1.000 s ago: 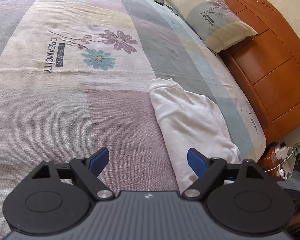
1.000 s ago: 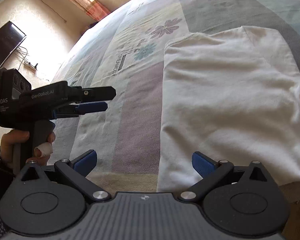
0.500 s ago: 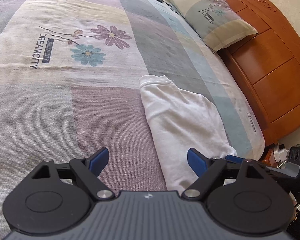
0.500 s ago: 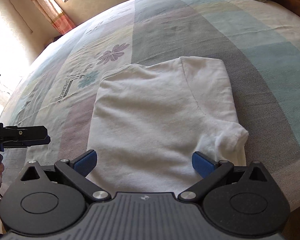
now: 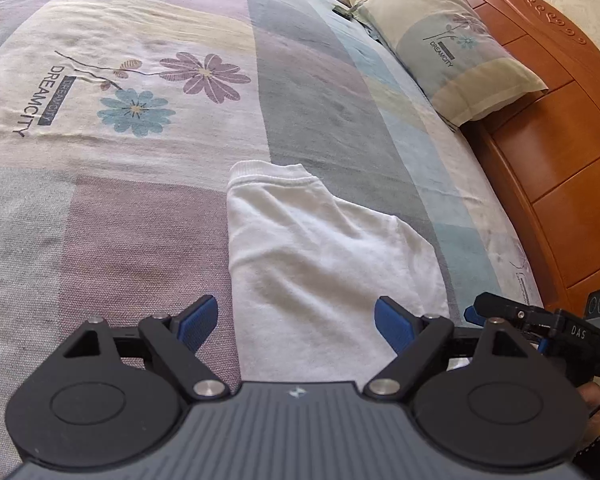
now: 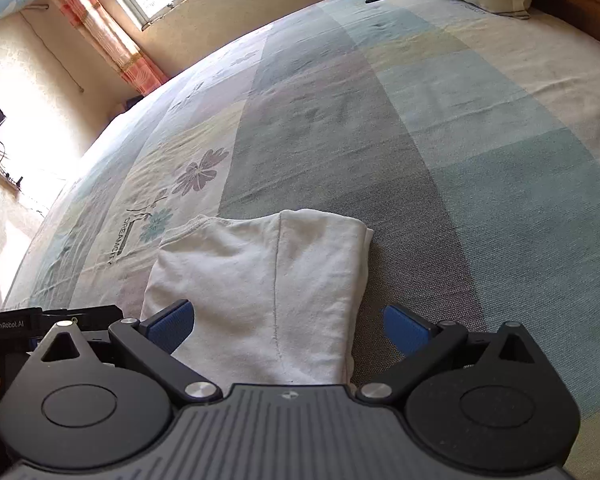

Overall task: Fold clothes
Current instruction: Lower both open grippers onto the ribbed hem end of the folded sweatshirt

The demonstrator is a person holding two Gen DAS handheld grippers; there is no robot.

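Note:
A white garment (image 5: 320, 264) lies folded into a narrow strip on the patchwork bedspread (image 5: 140, 208), its ribbed hem at the far end. My left gripper (image 5: 296, 320) hovers open over its near left part, nothing between the blue pads. In the right wrist view the same white garment (image 6: 268, 276) runs away from me with a seam down its middle. My right gripper (image 6: 290, 324) is open above its near end, pads apart and not touching cloth. Beside the garment at the right edge of the left wrist view, the right gripper (image 5: 500, 312) shows side-on.
A pillow (image 5: 456, 48) leans on the wooden headboard (image 5: 560, 152) at the right. The bed edge drops off by the headboard side. A window with orange curtains (image 6: 112, 28) and a wall lie beyond the bed's far side. The left gripper's body (image 6: 28, 324) shows at the lower left.
Both grippers have swung sideways onto the garment's near end; it now sits centred between each pair of open pads. The right gripper has come into the left wrist view.

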